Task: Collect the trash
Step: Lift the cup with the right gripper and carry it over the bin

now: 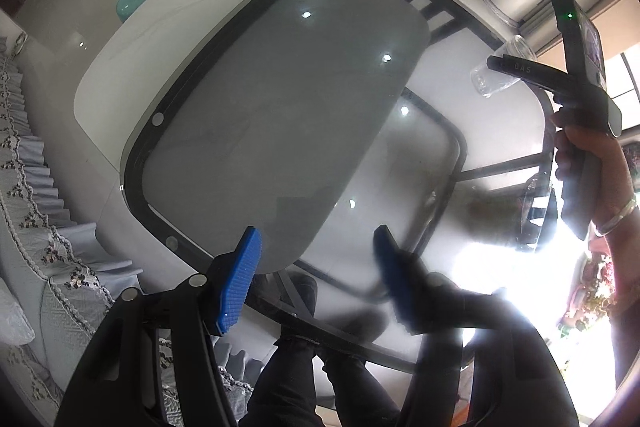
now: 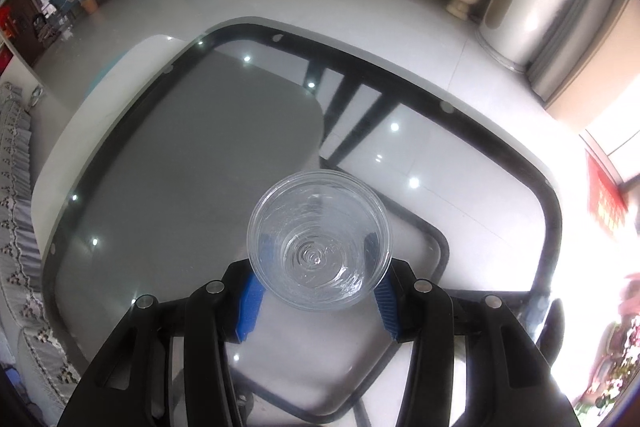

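Cup [image 2: 319, 241], clear plastic: clamped between the blue pads of the right claw [image 2: 318, 291], mouth facing the camera, long axis along the fingers, held above the glass surface [image 2: 180, 167] near its middle. Left claw [image 1: 316, 275]: parted, empty, over the near edge.

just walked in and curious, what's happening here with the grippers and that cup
A person is clearing trash off a black-framed glass coffee table with two handheld grippers. The right gripper is shut on a clear disposable plastic cup, its blue pads pressing the sides, holding it above the glass. The left gripper is open and empty over the table.
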Action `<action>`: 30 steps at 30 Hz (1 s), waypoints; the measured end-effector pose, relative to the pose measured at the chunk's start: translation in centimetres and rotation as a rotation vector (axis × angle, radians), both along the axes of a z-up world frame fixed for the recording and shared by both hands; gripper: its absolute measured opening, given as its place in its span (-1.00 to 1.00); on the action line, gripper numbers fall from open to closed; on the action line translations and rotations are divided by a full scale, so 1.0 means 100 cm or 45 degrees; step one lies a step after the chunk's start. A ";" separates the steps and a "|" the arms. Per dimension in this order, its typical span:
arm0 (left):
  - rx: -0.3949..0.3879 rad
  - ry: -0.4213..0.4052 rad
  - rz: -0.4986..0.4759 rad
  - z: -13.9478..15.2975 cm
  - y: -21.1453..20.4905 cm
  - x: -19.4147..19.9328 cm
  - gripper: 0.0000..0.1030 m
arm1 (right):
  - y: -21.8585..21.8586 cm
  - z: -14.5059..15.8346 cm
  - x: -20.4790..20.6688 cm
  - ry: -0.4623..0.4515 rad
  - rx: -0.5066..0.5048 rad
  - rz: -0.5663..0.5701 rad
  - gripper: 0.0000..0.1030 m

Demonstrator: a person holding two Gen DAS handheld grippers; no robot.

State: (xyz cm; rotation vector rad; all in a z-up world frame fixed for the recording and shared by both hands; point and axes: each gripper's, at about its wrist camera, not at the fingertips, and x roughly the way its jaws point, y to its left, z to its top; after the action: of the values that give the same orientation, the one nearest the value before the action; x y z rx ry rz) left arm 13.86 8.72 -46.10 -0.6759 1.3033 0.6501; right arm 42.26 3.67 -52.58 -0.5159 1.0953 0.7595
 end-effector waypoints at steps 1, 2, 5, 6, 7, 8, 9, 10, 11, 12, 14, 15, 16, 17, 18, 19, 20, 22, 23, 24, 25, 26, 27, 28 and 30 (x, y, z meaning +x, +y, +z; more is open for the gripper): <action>0.005 -0.004 -0.013 0.003 -0.004 0.005 0.14 | -0.011 0.001 0.002 -0.001 -0.007 -0.016 -0.11; 0.009 -0.009 -0.026 0.006 -0.008 0.009 0.14 | -0.022 0.002 0.005 0.005 -0.012 -0.037 -0.11; 0.018 -0.020 -0.069 0.013 -0.022 0.025 0.14 | -0.058 0.004 0.014 0.022 -0.024 -0.102 -0.10; 0.020 -0.023 -0.084 0.015 -0.027 0.030 0.14 | -0.069 0.004 0.017 0.021 -0.026 -0.119 -0.10; 0.020 -0.027 -0.101 0.016 -0.032 0.036 0.14 | -0.081 0.004 0.019 0.018 -0.034 -0.135 -0.11; 0.019 -0.029 -0.120 0.017 -0.037 0.041 0.14 | -0.092 0.004 0.021 0.015 -0.043 -0.151 -0.11; 0.019 -0.030 -0.140 0.017 -0.043 0.047 0.14 | -0.104 0.004 0.024 0.015 -0.051 -0.169 -0.11; 0.017 -0.033 -0.161 0.018 -0.050 0.052 0.14 | -0.116 0.004 0.026 0.016 -0.055 -0.190 -0.11; 0.016 -0.037 -0.183 0.020 -0.056 0.058 0.14 | -0.128 0.003 0.029 0.017 -0.058 -0.212 -0.10; 0.016 -0.040 -0.205 0.021 -0.063 0.064 0.14 | -0.140 0.003 0.031 0.018 -0.061 -0.234 -0.10; 0.016 -0.046 -0.250 0.023 -0.076 0.075 0.14 | -0.163 0.003 0.037 0.019 -0.065 -0.278 -0.10; 0.016 -0.050 -0.272 0.025 -0.083 0.079 0.14 | -0.174 0.004 0.039 0.018 -0.066 -0.301 -0.10; 0.016 -0.054 -0.294 0.026 -0.090 0.084 0.14 | -0.185 0.004 0.041 0.018 -0.065 -0.323 -0.10; 0.018 -0.058 -0.314 0.028 -0.097 0.089 0.14 | -0.197 0.005 0.044 0.016 -0.064 -0.345 -0.10; 0.018 -0.061 -0.334 0.029 -0.103 0.093 0.14 | -0.206 0.006 0.045 0.014 -0.063 -0.366 -0.10; 0.018 -0.064 -0.352 0.030 -0.109 0.097 0.14 | -0.216 0.006 0.047 0.012 -0.062 -0.387 -0.10; 0.019 -0.066 -0.369 0.032 -0.116 0.100 0.14 | -0.226 0.007 0.048 0.011 -0.061 -0.406 -0.10; 0.018 -0.065 -0.401 0.033 -0.128 0.108 0.14 | -0.243 0.008 0.052 0.006 -0.062 -0.437 -0.10; 0.017 -0.065 -0.415 0.033 -0.134 0.111 0.14 | -0.251 0.009 0.053 0.004 -0.061 -0.450 -0.10; 0.017 -0.067 -0.428 0.034 -0.139 0.114 0.14 | -0.259 0.010 0.054 0.000 -0.058 -0.462 -0.10; 0.019 -0.068 -0.443 0.035 -0.143 0.117 0.14 | -0.266 0.011 0.056 -0.004 -0.057 -0.473 -0.10; 0.023 -0.068 -0.458 0.036 -0.149 0.121 0.14 | -0.272 0.011 0.057 -0.009 -0.057 -0.483 -0.10; 0.026 -0.068 -0.472 0.037 -0.153 0.124 0.14 | -0.280 0.011 0.059 -0.011 -0.056 -0.493 -0.10; 0.028 -0.069 -0.483 0.038 -0.158 0.127 0.14 | -0.290 0.011 0.063 -0.012 -0.053 -0.505 -0.10; 0.030 -0.067 -0.505 0.039 -0.167 0.134 0.14 | -0.304 0.012 0.067 -0.014 -0.049 -0.530 -0.10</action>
State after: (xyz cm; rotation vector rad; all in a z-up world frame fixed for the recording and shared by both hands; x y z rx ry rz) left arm 27.25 -7.96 -42.23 -0.3948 1.3301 0.3211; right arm 48.91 -26.73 -51.36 -0.3076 1.1600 0.3717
